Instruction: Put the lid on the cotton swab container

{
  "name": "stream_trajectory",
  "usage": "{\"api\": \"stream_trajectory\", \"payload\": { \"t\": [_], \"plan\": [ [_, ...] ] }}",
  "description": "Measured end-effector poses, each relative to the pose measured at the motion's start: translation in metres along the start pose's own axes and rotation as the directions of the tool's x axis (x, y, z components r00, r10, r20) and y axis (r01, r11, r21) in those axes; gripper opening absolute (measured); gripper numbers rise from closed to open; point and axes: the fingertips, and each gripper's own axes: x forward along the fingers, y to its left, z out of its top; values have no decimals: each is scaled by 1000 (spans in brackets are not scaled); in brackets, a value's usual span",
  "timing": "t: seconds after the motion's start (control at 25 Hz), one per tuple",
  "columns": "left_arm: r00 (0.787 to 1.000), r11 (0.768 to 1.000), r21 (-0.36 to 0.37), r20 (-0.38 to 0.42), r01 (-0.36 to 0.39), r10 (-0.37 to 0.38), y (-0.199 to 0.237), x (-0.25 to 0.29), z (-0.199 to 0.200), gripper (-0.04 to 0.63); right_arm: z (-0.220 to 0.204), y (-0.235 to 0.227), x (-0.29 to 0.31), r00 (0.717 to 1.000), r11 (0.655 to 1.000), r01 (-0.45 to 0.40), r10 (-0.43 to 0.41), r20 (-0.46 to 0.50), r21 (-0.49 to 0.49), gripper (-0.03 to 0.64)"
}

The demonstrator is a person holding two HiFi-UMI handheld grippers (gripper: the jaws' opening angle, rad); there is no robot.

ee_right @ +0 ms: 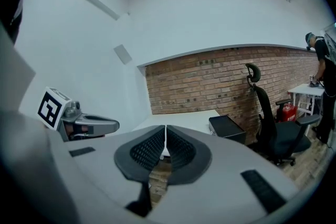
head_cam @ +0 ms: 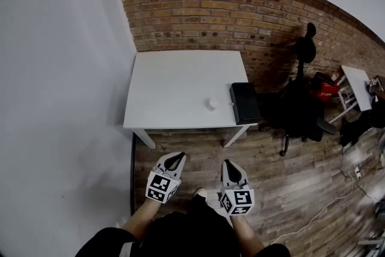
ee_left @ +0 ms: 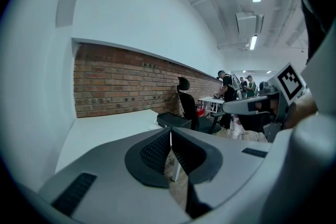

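Cotton swab container (head_cam: 211,104), a small white thing too far to tell if its lid is on, stands on the white table (head_cam: 168,78) near its 4 o'clock corner. Below the table, the left gripper (head_cam: 177,157) at 7 o'clock has its jaws closed together on nothing. The right gripper (head_cam: 228,164) at 5 o'clock is closed and empty too. A black box (head_cam: 245,103) lies at the container's 3 o'clock, and a black office chair (head_cam: 301,102) stands further at 3 o'clock.

White rectangular table (head_cam: 174,84) on white legs, with a flat black rectangular box (head_cam: 244,103) lying at the right edge. Just left of the black box, apart from it: a small white round container (head_cam: 211,104), standing alone.
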Motion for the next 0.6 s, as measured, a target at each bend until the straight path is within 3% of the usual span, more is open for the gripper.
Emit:
{"api": "stream_trajectory", "payload": {
  "t": [0.6],
  "plan": [
    [999, 999, 0, -35, -37, 37, -6, 90, 15, 18, 21, -75, 51, 998, 998, -67, 67, 6, 17, 21]
  ]
}}
